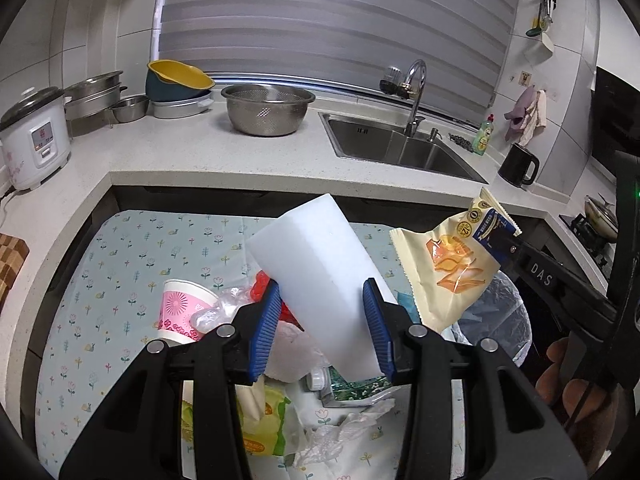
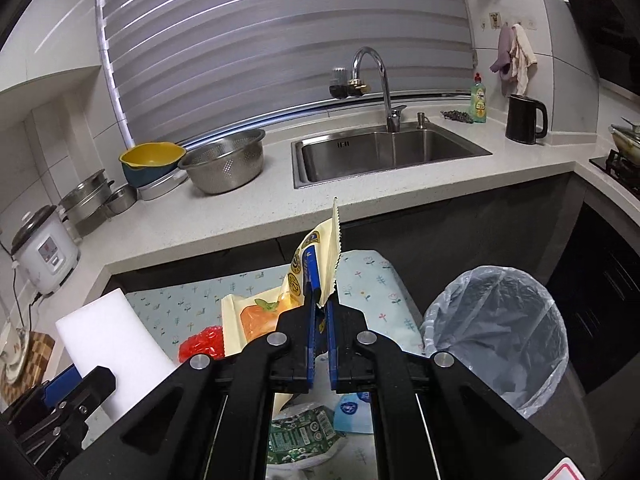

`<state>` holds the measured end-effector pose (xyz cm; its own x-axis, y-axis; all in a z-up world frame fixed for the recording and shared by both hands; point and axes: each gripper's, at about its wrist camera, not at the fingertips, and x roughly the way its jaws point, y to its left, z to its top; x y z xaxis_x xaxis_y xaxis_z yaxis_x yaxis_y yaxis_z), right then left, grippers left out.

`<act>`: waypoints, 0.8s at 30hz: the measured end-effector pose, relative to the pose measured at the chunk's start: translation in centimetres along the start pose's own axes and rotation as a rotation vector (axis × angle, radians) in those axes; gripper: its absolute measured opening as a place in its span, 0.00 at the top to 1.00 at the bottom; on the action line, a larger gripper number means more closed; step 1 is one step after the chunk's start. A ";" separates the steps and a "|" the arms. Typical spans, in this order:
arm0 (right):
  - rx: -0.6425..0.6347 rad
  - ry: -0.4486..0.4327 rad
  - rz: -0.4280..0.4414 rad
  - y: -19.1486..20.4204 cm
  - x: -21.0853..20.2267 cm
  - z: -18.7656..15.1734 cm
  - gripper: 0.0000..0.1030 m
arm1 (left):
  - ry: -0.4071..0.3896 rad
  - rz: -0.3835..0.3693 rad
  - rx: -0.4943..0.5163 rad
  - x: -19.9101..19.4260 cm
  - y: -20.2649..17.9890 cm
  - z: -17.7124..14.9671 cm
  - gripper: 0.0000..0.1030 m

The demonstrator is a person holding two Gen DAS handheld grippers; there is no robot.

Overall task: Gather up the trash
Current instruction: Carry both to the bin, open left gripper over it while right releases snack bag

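My left gripper (image 1: 323, 312) is shut on a white foam block (image 1: 316, 276) and holds it above the floral table (image 1: 120, 280). The block also shows at the left of the right wrist view (image 2: 108, 344). My right gripper (image 2: 319, 300) is shut on a cream snack wrapper (image 2: 316, 256), held in the air; it shows in the left wrist view (image 1: 448, 264) too. A bin lined with a clear bag (image 2: 500, 332) stands on the floor to the right of the table. Below lie a pink paper cup (image 1: 180, 312), red packaging (image 2: 200, 344), a green carton (image 2: 300, 436), crumpled tissue (image 1: 344, 436) and a yellow-green packet (image 1: 260, 424).
A kitchen counter (image 2: 240, 224) runs behind the table with a sink (image 2: 384, 152), steel colander (image 2: 224, 164), yellow bowl (image 2: 152, 156), rice cooker (image 1: 32, 140), black kettle (image 2: 524, 120) and soap bottle (image 2: 479, 100). A stove (image 2: 620, 160) is at the far right.
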<state>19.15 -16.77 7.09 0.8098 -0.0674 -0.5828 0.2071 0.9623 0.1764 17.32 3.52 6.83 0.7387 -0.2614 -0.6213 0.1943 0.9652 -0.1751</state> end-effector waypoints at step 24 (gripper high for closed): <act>0.223 0.001 -0.364 -22.2 -1.7 -3.2 0.95 | 0.200 -0.375 0.284 11.3 -21.7 -2.5 0.59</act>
<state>11.41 -37.23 1.67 0.6614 -0.3918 -0.6395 0.5929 0.7954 0.1258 19.84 -20.45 1.65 0.4523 -0.5599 -0.6943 0.6103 0.7619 -0.2168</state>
